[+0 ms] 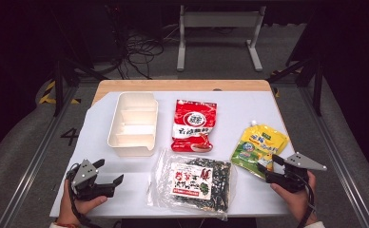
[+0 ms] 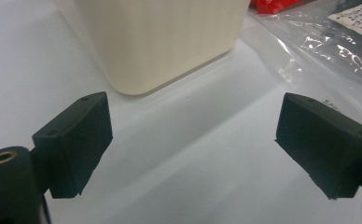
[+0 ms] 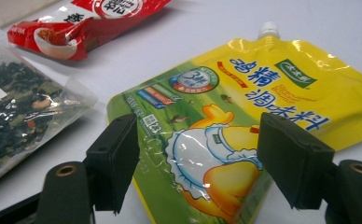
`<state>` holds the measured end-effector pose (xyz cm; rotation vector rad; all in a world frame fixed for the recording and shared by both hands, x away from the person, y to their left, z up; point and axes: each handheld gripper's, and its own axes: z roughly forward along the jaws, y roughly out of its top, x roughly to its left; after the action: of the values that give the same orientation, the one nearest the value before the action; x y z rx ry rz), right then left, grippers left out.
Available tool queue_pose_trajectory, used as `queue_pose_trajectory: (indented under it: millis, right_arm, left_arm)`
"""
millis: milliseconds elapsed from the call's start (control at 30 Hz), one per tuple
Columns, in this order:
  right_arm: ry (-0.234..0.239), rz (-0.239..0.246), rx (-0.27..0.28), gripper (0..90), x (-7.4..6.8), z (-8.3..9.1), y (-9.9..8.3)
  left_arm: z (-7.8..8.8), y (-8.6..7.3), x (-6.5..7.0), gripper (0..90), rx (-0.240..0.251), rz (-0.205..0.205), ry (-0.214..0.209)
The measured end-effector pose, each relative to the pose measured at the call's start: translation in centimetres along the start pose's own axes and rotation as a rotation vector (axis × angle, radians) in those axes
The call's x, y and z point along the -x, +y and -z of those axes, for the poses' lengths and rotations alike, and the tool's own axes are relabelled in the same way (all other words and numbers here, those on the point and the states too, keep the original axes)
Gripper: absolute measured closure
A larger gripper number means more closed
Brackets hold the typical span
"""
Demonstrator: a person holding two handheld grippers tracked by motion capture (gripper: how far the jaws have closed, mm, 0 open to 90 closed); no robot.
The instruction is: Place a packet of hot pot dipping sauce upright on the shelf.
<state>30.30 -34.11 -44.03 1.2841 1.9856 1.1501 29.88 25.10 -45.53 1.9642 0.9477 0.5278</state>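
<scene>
Risk sat mostly at the right side. Going left to right: the left gripper (image 1: pixel 105 174) hovered over bare table with jaws wide open and nothing between them, just short of the cream tray (image 1: pixel 117 135); a careless push could shove that light tray. The tray's compartments looked empty. The clear bag of dried greens (image 1: pixel 192 183) lay front centre, the red packet (image 1: pixel 193 124) behind it, both sealed. The right gripper (image 1: pixel 267 166) stood with jaws open at the near end of the yellow pouch (image 3: pixel 244 93), which lay flat at the table's right, pads not pressing. Slick film lying flat could slip or crumple when pinched, and I'd guess the jaws might scrape the table instead.
</scene>
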Motion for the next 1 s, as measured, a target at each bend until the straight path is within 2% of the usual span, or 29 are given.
queue_pose_trajectory:
  millis: [100, 267, 367, 433, 500, 567, 733, 933, 967, 1000]
  right_arm:
    - [0.008, 0.024, -0.017, 28.6, -0.2, -0.3, 0.1]
    - [0.021, 0.069, -0.035, 27.2, -0.9, -0.8, 0.5]
    - [0.036, 0.083, -0.046, 26.4, -1.4, -1.0, 0.8]
    - [0.051, 0.078, -0.041, 26.6, -1.6, -1.0, 1.2]
    - [0.068, 0.065, -0.023, 30.7, -1.8, -0.9, 1.3]
    - [0.099, 0.058, -0.017, 34.7, -2.1, -1.0, 1.5]
    - [0.145, 0.074, -0.016, 42.7, -2.5, -1.7, 2.5]
    - [0.173, 0.045, -0.007, 43.4, -2.7, -2.7, 4.1]
    - [0.185, 0.027, 0.002, 43.7, -3.0, -3.2, 4.7]
    - [0.195, 0.020, 0.002, 44.0, -3.1, -3.5, 5.1]
  left_arm:
    - [-0.1, -0.1, -0.2, 13.7, -0.013, 0.021, -0.032]
    - [-0.3, -0.3, -0.4, 14.0, -0.048, 0.007, -0.009]
    - [-0.5, -0.5, -0.6, 15.2, -0.050, 0.013, -0.020]
    - [-0.5, -0.3, -0.6, 15.6, -0.048, 0.002, -0.028]
    - [-0.6, -0.2, -0.6, 15.9, -0.040, 0.008, -0.032]
    - [-0.9, 0.0, -0.6, 17.9, -0.051, -0.009, -0.029]
    - [-1.1, 0.0, -0.6, 17.7, -0.041, -0.010, -0.031]
    - [-1.2, -0.1, -0.8, 17.2, -0.047, -0.004, -0.029]
    - [-1.1, 0.2, -0.8, 17.4, -0.026, -0.004, -0.032]
    - [-1.1, 0.2, -0.8, 17.5, -0.026, -0.004, -0.032]
